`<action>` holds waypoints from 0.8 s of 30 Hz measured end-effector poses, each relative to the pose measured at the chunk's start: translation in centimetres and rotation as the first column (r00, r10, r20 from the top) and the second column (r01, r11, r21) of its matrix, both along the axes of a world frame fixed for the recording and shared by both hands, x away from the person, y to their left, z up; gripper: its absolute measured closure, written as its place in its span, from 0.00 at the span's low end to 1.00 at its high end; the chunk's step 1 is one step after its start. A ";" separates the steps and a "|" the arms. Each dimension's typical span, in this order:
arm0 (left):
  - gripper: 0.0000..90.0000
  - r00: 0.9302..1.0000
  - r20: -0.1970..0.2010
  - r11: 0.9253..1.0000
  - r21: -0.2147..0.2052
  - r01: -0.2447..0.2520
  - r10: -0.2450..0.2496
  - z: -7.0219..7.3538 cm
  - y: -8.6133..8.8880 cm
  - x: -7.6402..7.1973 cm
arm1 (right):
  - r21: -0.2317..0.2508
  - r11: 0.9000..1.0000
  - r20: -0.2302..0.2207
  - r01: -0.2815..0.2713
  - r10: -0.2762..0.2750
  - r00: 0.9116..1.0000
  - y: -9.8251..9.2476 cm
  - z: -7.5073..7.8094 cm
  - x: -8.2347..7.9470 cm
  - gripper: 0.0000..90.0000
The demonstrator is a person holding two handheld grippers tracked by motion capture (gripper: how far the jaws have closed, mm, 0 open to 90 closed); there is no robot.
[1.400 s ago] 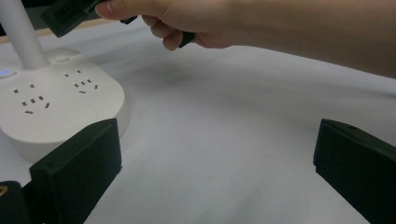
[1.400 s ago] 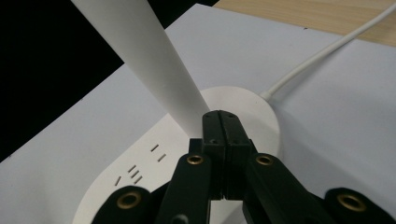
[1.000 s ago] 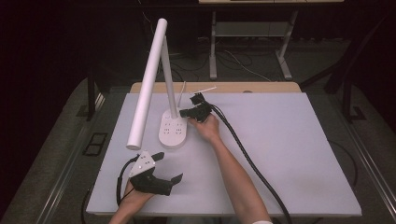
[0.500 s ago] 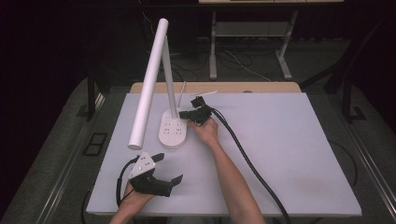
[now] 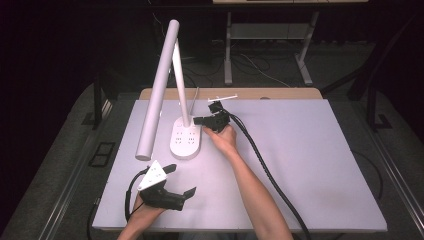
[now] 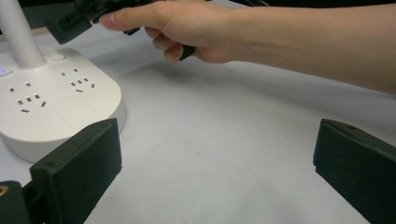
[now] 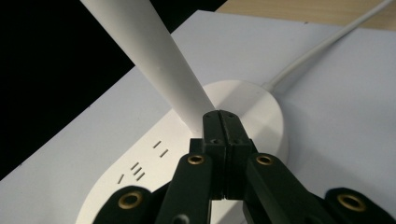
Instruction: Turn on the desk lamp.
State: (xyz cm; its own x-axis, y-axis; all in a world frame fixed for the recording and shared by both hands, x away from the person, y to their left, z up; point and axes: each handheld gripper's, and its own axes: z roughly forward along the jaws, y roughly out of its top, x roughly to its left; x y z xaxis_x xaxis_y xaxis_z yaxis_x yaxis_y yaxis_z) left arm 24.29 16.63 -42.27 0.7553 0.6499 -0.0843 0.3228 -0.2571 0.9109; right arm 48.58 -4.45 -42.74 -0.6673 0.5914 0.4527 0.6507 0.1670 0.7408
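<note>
White matte board covers the table (image 5: 310, 165) in front of me, and its near edge runs just past my left gripper (image 5: 175, 182), which rests low at the near left with its jaws spread wide apart and nothing between them. In the left gripper view the two black pads frame bare white surface, with the lamp base (image 6: 51, 107) just beyond the left pad. Past that, the right half of the board lies open all the way to its far and right edges, crossed only by the black cable (image 5: 265, 170) trailing along my right forearm.

Farther in, the white desk lamp (image 5: 186, 137) stands left of centre, its socketed base flat on the board, its stem rising and its long head slanting down toward the near left. My right gripper (image 5: 199, 120) sits at the base's far right side, jaws pressed together with nothing in them; in the right gripper view the tips meet right at the foot of the stem (image 7: 159, 60).

Beyond the board a strip of wooden tabletop (image 5: 280, 93) shows, then dark floor with desk legs (image 5: 227, 50).
</note>
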 end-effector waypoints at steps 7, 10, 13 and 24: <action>0.00 1.000 -0.003 1.000 -0.003 0.002 -0.002 -0.1 -0.2 0.0 | 0.008 1.000 0.041 -0.015 0.015 0.999 -1.7 1.8 -0.8 0.99; 0.00 1.000 -0.003 1.000 0.004 0.007 -0.007 -0.1 -0.2 0.0 | 0.008 1.000 0.047 -0.018 0.017 0.999 -2.6 2.2 -1.3 0.99; 0.00 1.000 -0.001 1.000 0.004 0.008 -0.008 -0.1 -0.2 0.0 | 0.009 1.000 0.055 -0.020 0.020 0.998 -3.2 2.5 -1.6 0.99; 0.01 1.000 0.002 1.000 0.011 0.007 -0.007 -0.1 -0.3 0.0 | -0.006 0.999 0.108 -0.036 0.036 0.993 -7.3 4.8 -4.0 0.99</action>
State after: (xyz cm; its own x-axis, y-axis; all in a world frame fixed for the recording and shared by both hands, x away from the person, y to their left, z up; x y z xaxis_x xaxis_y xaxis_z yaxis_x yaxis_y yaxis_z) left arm 24.26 16.34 -42.38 0.7599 0.6456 -0.0759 0.3196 -0.2695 0.9084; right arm 44.55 -11.73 -37.96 -0.7332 0.5679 0.3741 0.5600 0.1920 0.8060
